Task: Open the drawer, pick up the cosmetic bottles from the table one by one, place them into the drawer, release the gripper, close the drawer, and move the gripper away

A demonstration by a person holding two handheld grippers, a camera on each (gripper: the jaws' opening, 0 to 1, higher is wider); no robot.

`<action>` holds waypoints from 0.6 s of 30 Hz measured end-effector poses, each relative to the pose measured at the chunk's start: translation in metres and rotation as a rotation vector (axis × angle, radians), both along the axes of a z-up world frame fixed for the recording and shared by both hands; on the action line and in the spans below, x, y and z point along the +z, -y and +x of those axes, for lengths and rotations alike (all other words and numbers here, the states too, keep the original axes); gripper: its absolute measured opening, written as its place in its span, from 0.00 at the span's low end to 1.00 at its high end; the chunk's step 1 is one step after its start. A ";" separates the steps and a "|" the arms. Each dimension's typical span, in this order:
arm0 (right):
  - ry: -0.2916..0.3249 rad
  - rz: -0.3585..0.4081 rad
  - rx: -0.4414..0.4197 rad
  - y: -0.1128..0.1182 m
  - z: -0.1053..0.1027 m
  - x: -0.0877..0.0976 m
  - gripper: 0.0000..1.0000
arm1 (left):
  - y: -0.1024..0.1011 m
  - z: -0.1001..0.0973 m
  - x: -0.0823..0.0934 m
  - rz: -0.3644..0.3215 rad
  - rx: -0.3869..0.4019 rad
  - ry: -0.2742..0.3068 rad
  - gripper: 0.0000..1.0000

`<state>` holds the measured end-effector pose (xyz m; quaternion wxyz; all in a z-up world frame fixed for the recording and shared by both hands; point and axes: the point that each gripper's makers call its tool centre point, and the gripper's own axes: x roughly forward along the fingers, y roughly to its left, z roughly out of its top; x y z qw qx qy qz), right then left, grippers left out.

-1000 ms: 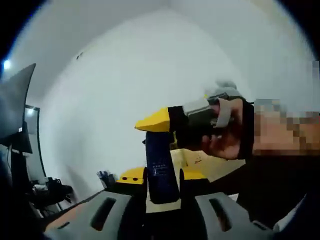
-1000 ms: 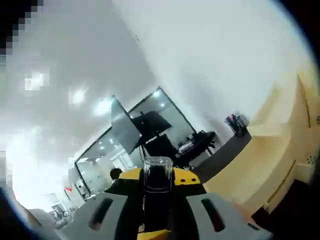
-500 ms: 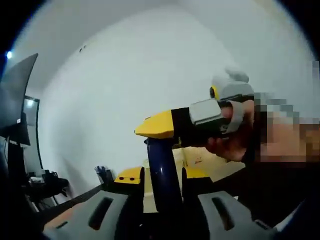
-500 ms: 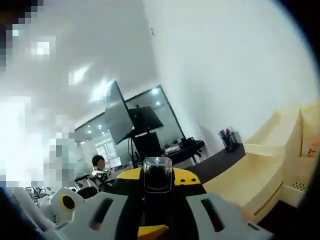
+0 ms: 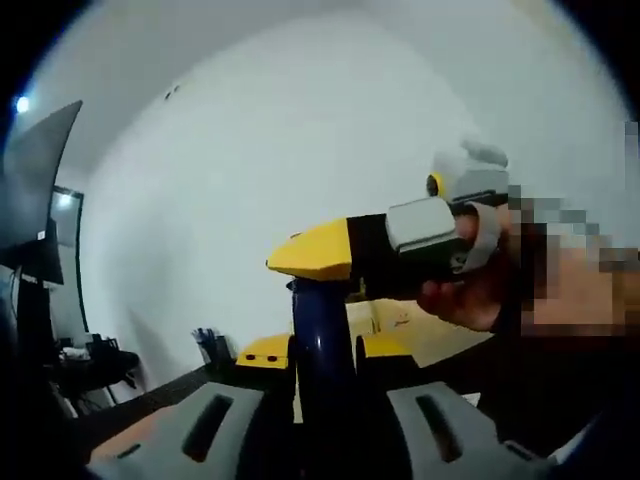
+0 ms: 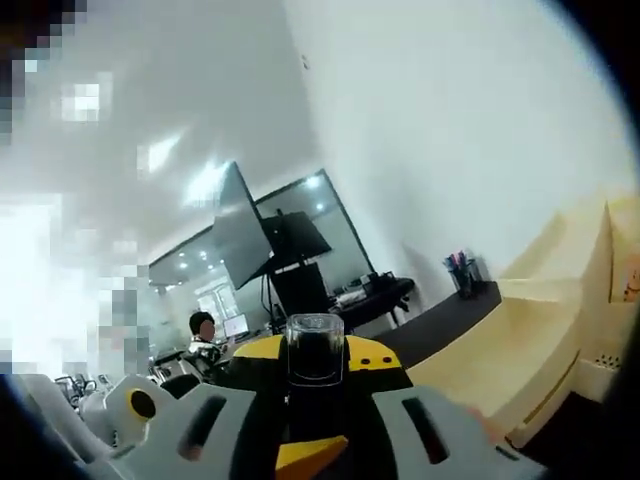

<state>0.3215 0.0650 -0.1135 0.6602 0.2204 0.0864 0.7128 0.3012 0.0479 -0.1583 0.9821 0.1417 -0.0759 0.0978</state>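
Observation:
My left gripper (image 5: 322, 352) is shut on a dark blue cosmetic bottle (image 5: 318, 318) that stands upright between its yellow-tipped jaws. Coming in from the right, my right gripper (image 5: 302, 258) hangs just above that bottle's top, with a person's hand (image 5: 468, 296) around its handle. In the right gripper view, my right gripper (image 6: 315, 362) is shut on a bottle with a clear cap and dark contents (image 6: 315, 345). The cream drawer unit (image 6: 545, 335) sits to the right, and its front is hard to make out. It also lies behind the blue bottle as the drawer unit (image 5: 405, 322).
A white wall fills the background. A pen cup (image 6: 462, 272) stands on a dark desk next to the drawer unit. A large dark screen on a stand (image 6: 290, 240) and a seated person (image 6: 203, 328) are further off. The grey body of my left gripper (image 6: 130, 405) shows at lower left.
Both views have shifted slightly with the hands. In the left gripper view the right gripper has drifted a little up and to the right. Both bottles stay held.

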 end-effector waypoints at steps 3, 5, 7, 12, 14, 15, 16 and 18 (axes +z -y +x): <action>-0.018 0.007 0.004 -0.001 -0.001 0.000 0.18 | -0.003 -0.002 0.001 -0.021 -0.004 0.001 0.20; -0.011 0.021 0.002 -0.001 -0.002 0.002 0.18 | -0.003 -0.002 0.001 -0.022 -0.002 0.000 0.20; 0.003 0.034 -0.003 0.000 -0.003 0.003 0.18 | -0.004 -0.002 0.003 -0.025 -0.001 0.001 0.19; 0.119 0.035 -0.078 0.002 0.006 0.006 0.21 | -0.003 0.000 -0.001 -0.046 -0.015 -0.016 0.19; 0.154 0.040 -0.111 0.005 0.010 0.010 0.22 | -0.004 0.001 -0.002 -0.041 -0.009 -0.026 0.18; 0.173 0.048 -0.119 0.007 0.011 0.013 0.23 | -0.005 0.002 -0.002 -0.043 -0.010 -0.027 0.18; 0.175 0.053 -0.126 0.010 0.013 0.016 0.24 | -0.007 0.003 -0.002 -0.050 -0.012 -0.029 0.18; 0.179 0.073 -0.155 0.017 0.020 0.024 0.26 | -0.008 0.003 -0.002 -0.058 -0.018 -0.032 0.18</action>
